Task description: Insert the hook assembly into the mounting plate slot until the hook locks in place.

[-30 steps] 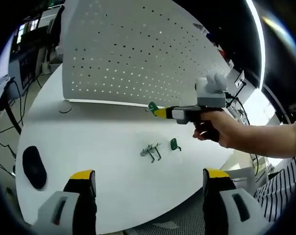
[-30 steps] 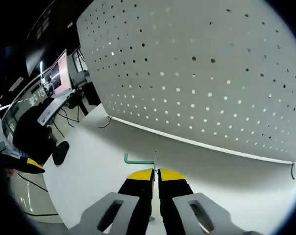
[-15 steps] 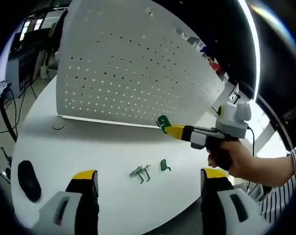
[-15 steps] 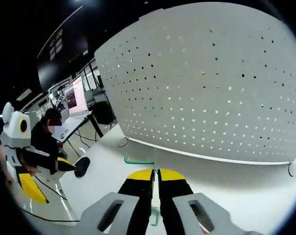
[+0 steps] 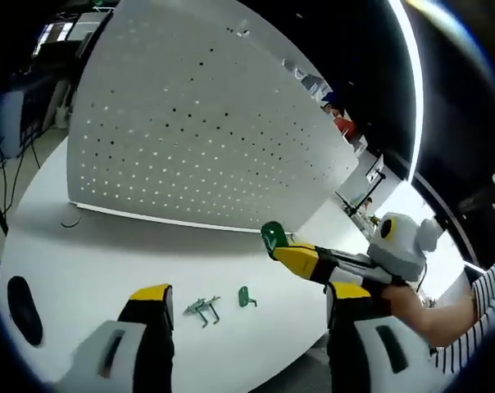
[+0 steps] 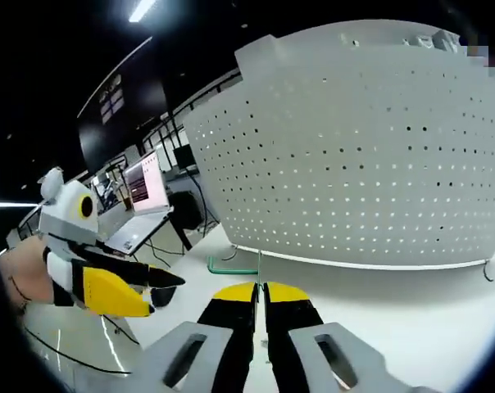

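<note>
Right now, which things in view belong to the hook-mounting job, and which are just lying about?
Job:
- green metal hook, clamped in the right gripper
- white perforated mounting board standing on the table
- left gripper, jaws apart

Lying about:
- spare green hooks on the white table
- small green clip
- black mouse

The room is dark, with a ceiling light (image 6: 141, 10) at the top of the right gripper view. A lit monitor (image 6: 147, 182) stands on a desk (image 6: 137, 233) at middle left.
</note>
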`<state>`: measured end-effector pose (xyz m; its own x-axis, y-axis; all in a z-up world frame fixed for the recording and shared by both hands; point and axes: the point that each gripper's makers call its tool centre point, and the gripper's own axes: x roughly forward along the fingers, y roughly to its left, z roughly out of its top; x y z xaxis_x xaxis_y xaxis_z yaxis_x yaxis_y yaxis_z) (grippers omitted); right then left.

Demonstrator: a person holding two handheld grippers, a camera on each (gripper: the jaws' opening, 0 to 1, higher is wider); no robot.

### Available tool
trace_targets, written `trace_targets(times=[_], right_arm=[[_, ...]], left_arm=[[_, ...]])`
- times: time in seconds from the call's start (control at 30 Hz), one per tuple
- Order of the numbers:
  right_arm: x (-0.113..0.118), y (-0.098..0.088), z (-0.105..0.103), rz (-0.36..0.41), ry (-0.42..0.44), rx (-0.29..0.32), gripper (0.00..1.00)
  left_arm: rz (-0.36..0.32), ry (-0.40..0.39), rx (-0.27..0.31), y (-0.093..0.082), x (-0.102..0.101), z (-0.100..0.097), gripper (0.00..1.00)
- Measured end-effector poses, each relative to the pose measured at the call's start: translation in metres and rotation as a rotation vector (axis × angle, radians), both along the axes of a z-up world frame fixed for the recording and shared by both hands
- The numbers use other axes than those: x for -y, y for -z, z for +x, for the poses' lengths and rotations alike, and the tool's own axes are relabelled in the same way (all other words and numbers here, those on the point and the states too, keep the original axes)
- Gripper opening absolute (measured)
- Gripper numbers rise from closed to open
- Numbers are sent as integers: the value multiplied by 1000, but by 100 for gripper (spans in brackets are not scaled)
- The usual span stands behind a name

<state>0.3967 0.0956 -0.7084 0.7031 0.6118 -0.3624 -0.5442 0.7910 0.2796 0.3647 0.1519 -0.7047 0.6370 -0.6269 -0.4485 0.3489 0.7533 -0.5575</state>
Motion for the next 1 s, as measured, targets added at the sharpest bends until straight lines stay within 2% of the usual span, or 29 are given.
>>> trace_targets(times=[0.27, 0.5, 0.77, 1.0], right_arm=[[1, -14, -14, 49, 3, 36, 0], [-2, -21, -22, 79, 5, 56, 0], [-5, -29, -28, 102, 6, 79, 0], [-6, -33, -30, 107, 5, 95, 0]], left_arm=[[-82, 20, 12, -11, 16, 3, 62], [-179, 26, 26, -26, 30, 6, 48], [-222, 34, 35, -33, 35, 7, 31], [-259, 41, 24, -35, 40, 5, 23]])
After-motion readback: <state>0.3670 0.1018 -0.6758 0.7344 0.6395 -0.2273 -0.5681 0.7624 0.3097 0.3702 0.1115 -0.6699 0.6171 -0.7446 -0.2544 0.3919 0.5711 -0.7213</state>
